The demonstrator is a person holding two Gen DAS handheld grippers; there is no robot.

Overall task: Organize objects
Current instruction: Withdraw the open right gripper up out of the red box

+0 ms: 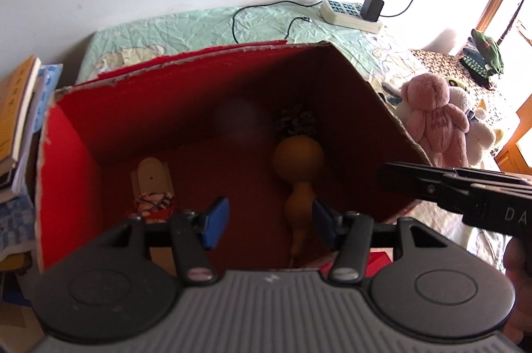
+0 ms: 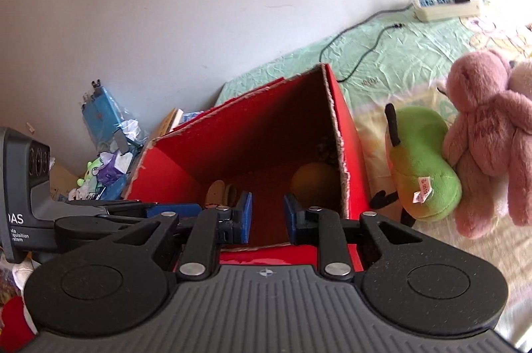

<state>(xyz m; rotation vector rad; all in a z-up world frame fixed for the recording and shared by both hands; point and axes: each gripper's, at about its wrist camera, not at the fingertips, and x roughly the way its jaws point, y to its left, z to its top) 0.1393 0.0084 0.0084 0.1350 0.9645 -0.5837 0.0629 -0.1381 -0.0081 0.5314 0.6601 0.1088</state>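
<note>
A red cardboard box (image 1: 149,106) stands open on the bed. Inside lie an orange gourd-shaped toy (image 1: 299,160), a cream flat piece (image 1: 151,176) and a patterned cloth (image 1: 153,200). My left gripper (image 1: 270,220) hangs over the box's near side, open, with nothing between its blue pads. The right gripper's black body (image 1: 465,190) reaches in from the right. In the right wrist view, my right gripper (image 2: 267,213) is over the box's (image 2: 186,166) near rim, its pads a narrow gap apart and holding nothing. The gourd (image 2: 312,180) shows beyond them.
A green pear plush (image 2: 422,163) and a pink plush bear (image 2: 488,133) lie on the bed right of the box. A power strip (image 1: 349,13) with a charger and cables sits behind it. Stacked books (image 1: 16,120) and clutter fill the left side by the wall.
</note>
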